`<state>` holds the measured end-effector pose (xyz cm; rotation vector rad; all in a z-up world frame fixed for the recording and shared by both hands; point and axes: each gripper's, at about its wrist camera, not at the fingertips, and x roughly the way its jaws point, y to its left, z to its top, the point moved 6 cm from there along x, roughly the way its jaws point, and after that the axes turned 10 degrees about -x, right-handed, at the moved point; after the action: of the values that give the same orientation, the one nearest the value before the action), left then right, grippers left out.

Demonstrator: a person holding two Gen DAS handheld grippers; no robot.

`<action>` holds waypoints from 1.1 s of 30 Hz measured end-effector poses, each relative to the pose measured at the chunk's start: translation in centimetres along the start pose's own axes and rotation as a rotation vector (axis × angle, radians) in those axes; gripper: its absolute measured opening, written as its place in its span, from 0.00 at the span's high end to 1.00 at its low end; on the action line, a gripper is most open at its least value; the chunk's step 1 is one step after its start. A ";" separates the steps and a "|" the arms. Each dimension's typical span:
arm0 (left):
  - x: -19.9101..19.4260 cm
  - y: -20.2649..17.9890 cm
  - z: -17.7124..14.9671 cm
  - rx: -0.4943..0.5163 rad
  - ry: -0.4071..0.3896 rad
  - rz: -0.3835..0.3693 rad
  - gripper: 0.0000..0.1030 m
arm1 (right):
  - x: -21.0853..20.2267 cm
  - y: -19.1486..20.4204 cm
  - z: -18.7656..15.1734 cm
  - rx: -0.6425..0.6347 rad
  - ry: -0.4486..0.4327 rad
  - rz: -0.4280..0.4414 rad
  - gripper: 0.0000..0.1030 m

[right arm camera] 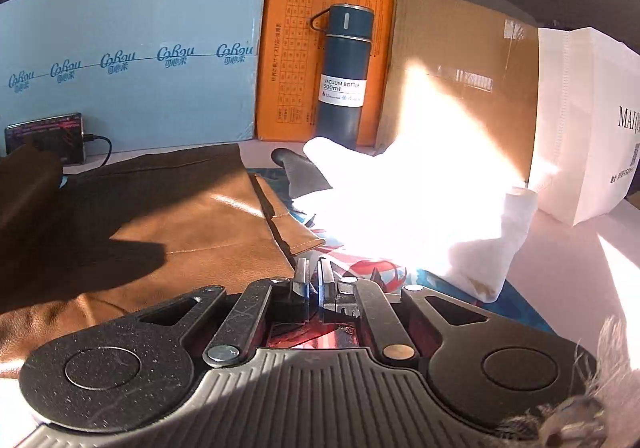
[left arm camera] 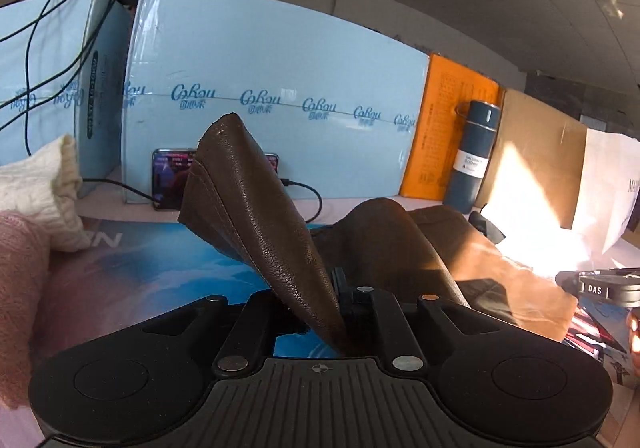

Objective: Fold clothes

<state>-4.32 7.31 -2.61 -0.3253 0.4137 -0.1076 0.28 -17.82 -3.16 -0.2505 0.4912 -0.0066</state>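
A brown leather-like garment [right arm camera: 168, 224] lies spread on the table; it also shows in the left wrist view [left arm camera: 400, 244]. My left gripper [left arm camera: 340, 312] is shut on a corner of the brown garment [left arm camera: 256, 208] and holds that flap lifted, standing up in front of the camera. My right gripper [right arm camera: 314, 276] is at the garment's right edge, low over the table, with its jaws nearly together and nothing between them. A white garment [right arm camera: 420, 208] lies to the right in bright sunlight.
A blue vacuum bottle [right arm camera: 344, 76] stands at the back against an orange box [right arm camera: 288, 48]. A light blue carton [left arm camera: 260, 88], a phone [right arm camera: 48, 136] on a cable, a white bag [right arm camera: 592, 120], and pink and cream knitwear [left arm camera: 36, 192] at left surround the work area.
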 end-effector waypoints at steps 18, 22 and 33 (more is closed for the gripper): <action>-4.3 1.6 3.5 0.254 -0.189 0.252 0.04 | 0.6 -1.2 3.1 0.139 -0.097 0.351 0.26; -3.1 -3.1 -0.5 0.436 0.032 -0.070 0.04 | 3.4 -0.6 4.9 0.071 -0.112 0.429 0.19; -0.3 -4.7 -4.6 0.543 0.243 -0.144 0.04 | 13.6 0.8 6.6 0.197 0.068 0.667 0.13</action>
<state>-6.60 1.60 -4.89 0.1972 0.5815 -0.3949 15.30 -16.39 -4.04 0.1156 0.6185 0.5859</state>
